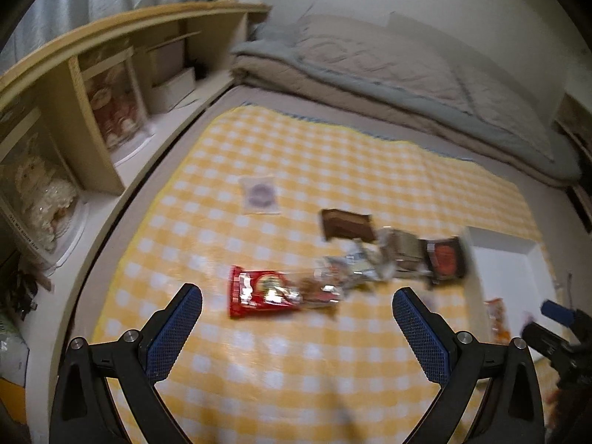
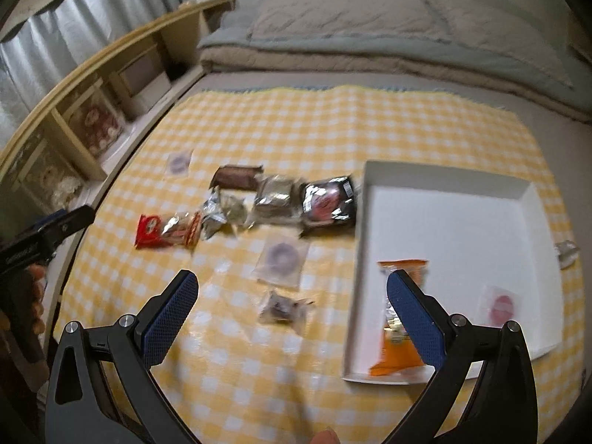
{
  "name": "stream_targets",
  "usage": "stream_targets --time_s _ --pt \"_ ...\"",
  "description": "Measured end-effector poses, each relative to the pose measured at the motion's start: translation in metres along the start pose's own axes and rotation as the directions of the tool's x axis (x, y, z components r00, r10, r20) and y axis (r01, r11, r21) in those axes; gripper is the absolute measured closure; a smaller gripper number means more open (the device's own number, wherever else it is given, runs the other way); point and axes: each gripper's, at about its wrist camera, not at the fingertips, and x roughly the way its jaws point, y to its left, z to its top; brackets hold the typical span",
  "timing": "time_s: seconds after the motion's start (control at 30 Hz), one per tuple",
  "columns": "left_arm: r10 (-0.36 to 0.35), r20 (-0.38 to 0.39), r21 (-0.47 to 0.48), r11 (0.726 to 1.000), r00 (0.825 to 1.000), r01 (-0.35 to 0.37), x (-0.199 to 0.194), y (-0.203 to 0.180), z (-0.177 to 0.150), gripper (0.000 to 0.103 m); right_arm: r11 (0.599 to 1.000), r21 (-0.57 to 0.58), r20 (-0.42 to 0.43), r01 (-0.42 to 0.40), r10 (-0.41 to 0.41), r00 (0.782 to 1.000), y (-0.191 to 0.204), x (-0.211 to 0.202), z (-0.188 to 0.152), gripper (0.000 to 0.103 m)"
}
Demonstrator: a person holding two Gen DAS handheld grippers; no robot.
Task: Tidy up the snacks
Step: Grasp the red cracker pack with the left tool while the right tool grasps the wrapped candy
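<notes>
Several snack packets lie on a yellow checked cloth [image 2: 296, 125]. A red packet [image 1: 259, 292] [image 2: 159, 231] lies just ahead of my open, empty left gripper [image 1: 296, 301]. Behind it lie silver wrappers [image 2: 222, 212], a brown bar [image 1: 346, 224] [image 2: 236, 175] and a black packet [image 2: 327, 201] [image 1: 446, 255]. A white tray [image 2: 455, 203] holds an orange packet [image 2: 397, 314] and a clear packet with a red disc [image 2: 501, 303]. My right gripper [image 2: 292, 290] is open and empty above two clear packets [image 2: 283, 257] [image 2: 283, 307].
A wooden shelf unit [image 1: 92, 85] with boxed items runs along the left. Folded bedding [image 1: 388, 70] lies behind the cloth. Another clear packet [image 1: 259, 194] lies apart at the cloth's far left. A small silver wrapper [image 2: 566, 251] sits right of the tray.
</notes>
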Motion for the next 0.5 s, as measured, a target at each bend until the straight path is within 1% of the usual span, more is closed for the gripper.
stream_targets --time_s 0.03,0.13,0.2,0.23,0.27,0.3,0.33,0.37,0.47,0.5 --pt "0.025 -0.015 -0.007 1.0 1.0 -0.025 0.01 0.004 0.003 0.0 1.0 0.004 -0.013 -0.015 0.015 1.0 0.002 0.005 0.001 0.0" --pt "0.066 -0.052 -0.022 0.998 0.996 -0.067 0.041 0.008 0.015 0.0 0.999 0.02 -0.079 -0.047 0.048 0.996 0.003 0.025 0.005 0.0" --pt "0.083 -0.069 -0.014 0.996 0.994 -0.084 0.061 0.007 0.021 0.0 0.998 0.023 -0.121 -0.057 0.06 0.991 0.003 0.039 0.007 0.0" --pt "0.1 -0.078 -0.001 0.995 0.992 -0.1 0.073 0.007 0.026 0.0 0.997 0.023 -0.136 -0.075 0.077 0.988 0.004 0.044 0.008 0.001" --pt "0.113 -0.087 0.01 0.994 0.99 -0.113 0.083 0.008 0.029 0.0 0.996 0.018 -0.149 -0.091 0.092 0.985 0.004 0.048 0.009 0.007" --pt "0.123 -0.096 0.016 0.992 0.988 -0.123 0.093 0.009 0.031 0.0 0.994 0.011 -0.163 -0.109 0.109 0.981 0.004 0.053 0.01 0.015" --pt "0.139 -0.114 0.023 0.99 0.984 -0.138 0.106 0.01 0.034 0.0 0.993 0.007 -0.173 -0.12 0.119 0.978 0.004 0.057 0.011 0.019" --pt "0.145 -0.127 0.023 0.989 0.981 -0.143 0.117 0.011 0.037 0.0 0.991 0.006 -0.188 -0.133 0.132 0.973 0.003 0.063 0.011 0.025" --pt "0.161 -0.164 0.005 0.987 0.973 -0.163 0.146 0.021 0.042 0.0 0.989 0.044 -0.221 -0.14 0.146 0.964 -0.005 0.078 0.012 0.033" --pt "0.163 -0.179 -0.007 0.986 0.97 -0.167 0.155 0.026 0.043 0.0 0.987 0.067 -0.242 -0.146 0.158 0.957 -0.008 0.087 0.011 0.036"
